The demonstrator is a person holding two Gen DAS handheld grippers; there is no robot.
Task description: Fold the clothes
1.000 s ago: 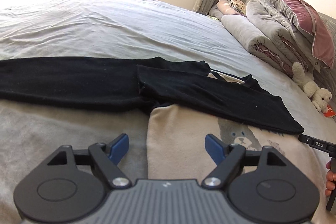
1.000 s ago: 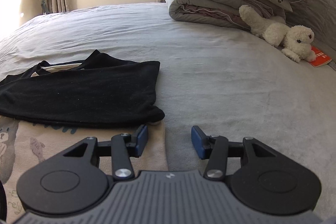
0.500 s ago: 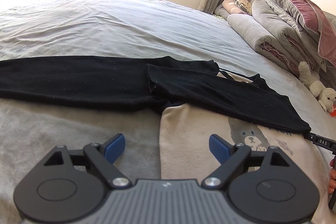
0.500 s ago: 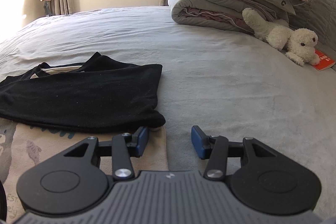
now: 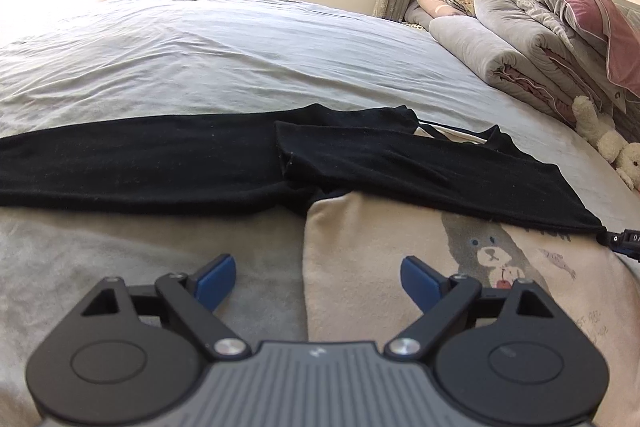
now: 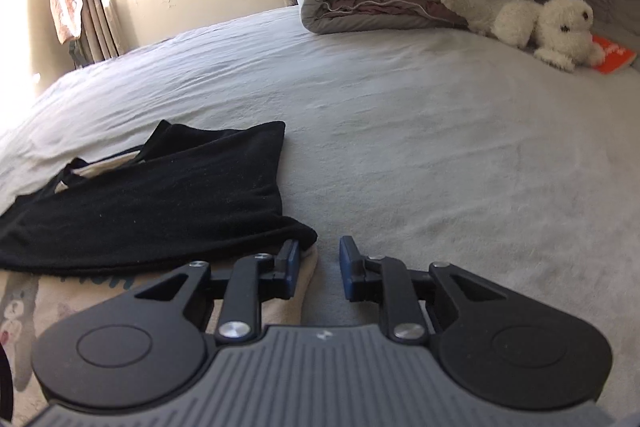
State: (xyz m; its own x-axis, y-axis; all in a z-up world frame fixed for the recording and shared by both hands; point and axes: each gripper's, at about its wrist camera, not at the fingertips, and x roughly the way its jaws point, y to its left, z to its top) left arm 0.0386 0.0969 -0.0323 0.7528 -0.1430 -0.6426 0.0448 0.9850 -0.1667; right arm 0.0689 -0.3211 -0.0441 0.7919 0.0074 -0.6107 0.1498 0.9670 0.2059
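Beige cloth with black sleeves, a shirt (image 5: 360,251), lies flat on the grey bed (image 5: 240,59), with a bear print (image 5: 492,251) facing up. The left gripper (image 5: 316,277) has its fingers spread wide, and nothing is between them. The left edge of the beige body runs between these fingers: the left finger (image 5: 216,277) is over the bare bed, the right finger (image 5: 420,277) is over the beige cloth. Beyond the fingers, one black sleeve (image 5: 132,163) stretches far to the left, and the other sleeve (image 5: 420,175) is folded across the chest.

The right gripper (image 6: 319,267) has its fingers apart with a narrow gap, holding nothing. Its left finger (image 6: 290,267) is at the right edge of the shirt, just beside the corner of the folded sleeve; I cannot tell if it touches. Its right finger (image 6: 349,267) is over the bed. Far beyond them lie folded quilts (image 6: 372,3) and a white plush toy (image 6: 520,19).
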